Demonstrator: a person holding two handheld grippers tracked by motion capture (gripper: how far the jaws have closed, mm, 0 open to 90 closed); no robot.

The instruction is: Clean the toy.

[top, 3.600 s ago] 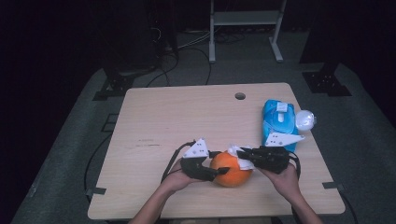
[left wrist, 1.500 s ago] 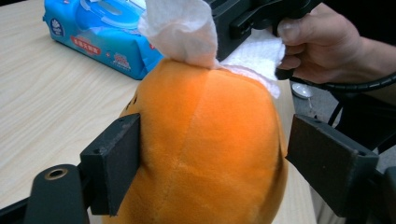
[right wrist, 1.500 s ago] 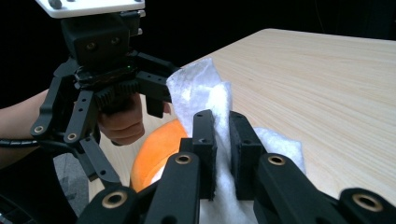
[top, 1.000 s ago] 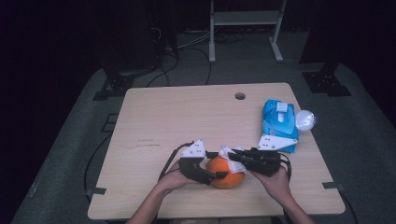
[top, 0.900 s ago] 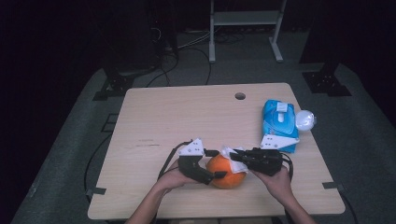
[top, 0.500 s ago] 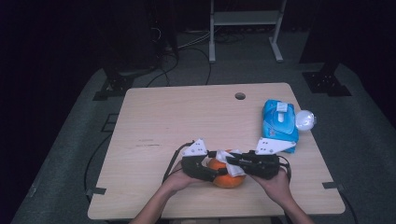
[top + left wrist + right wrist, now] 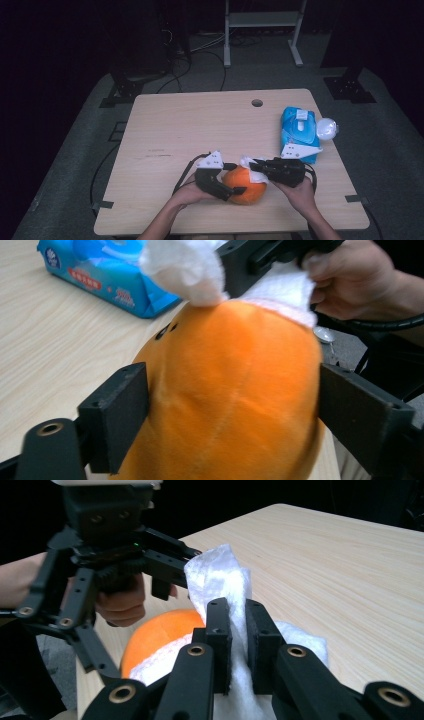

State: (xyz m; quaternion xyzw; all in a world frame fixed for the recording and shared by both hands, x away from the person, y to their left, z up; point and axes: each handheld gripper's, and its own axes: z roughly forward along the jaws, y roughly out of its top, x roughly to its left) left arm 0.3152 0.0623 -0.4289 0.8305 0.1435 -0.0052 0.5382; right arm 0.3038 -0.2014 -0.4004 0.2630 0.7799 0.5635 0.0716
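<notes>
Left claw straddles the orange plush toy at the near edge of the surface. In the left gripper view its jaws stand on either flank of the toy; they have just been opening, and whether the pads press the plush I cannot tell for sure, though both sit flush against it.

Right claw is clenched on a white wipe, pinched upright between its fingers, just past the top of the toy. The wipe drapes over the toy's crown, touching it. The two claws are near each other, almost nose to nose, toy between them.

Beyond the right claw, on its far side: a blue pack of wipes lying flat, and a white round object just beside the pack at the surface edge. Nothing lies between claws and pack.

Surface: pale wood grain, round cable hole near the far edge. Room: dark, grey floor mat beneath, cables and a white metal stand behind.
</notes>
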